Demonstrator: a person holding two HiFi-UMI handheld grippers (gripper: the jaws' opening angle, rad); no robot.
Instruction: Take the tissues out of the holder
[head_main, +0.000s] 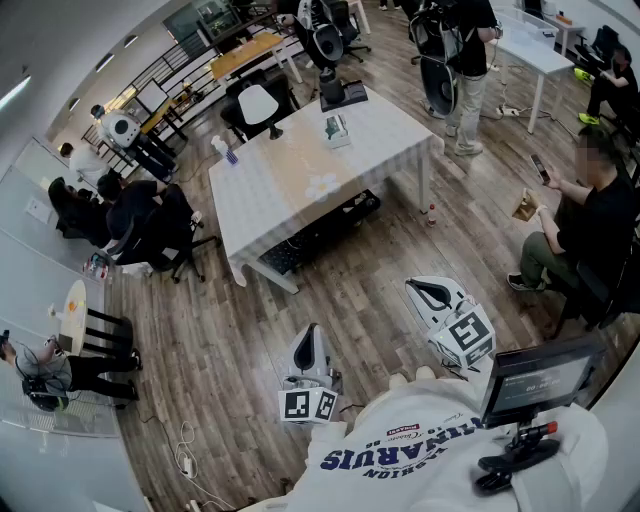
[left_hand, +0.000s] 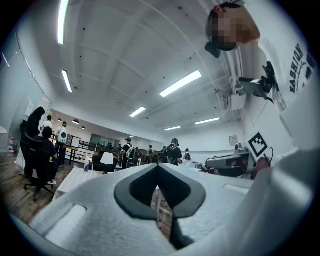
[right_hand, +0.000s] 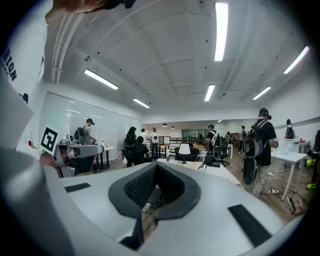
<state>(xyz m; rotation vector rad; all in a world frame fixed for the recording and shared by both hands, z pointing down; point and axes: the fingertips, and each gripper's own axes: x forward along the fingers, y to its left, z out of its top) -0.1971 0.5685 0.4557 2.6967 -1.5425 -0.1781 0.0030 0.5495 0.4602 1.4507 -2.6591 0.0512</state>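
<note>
While well short of table (head_main: 280, 170), left claw (left_hand: 159, 167), right claw (right_hand: 156, 164) closed (empty).

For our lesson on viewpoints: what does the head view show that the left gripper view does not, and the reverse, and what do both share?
Head view only: the small teal-and-white tissue holder, which I cannot make out in the other view. Left gripper view only: long white ceiling strip lights, and the left gripper seen along its shut, empty jaws. Both: the white rectangular table.
</note>
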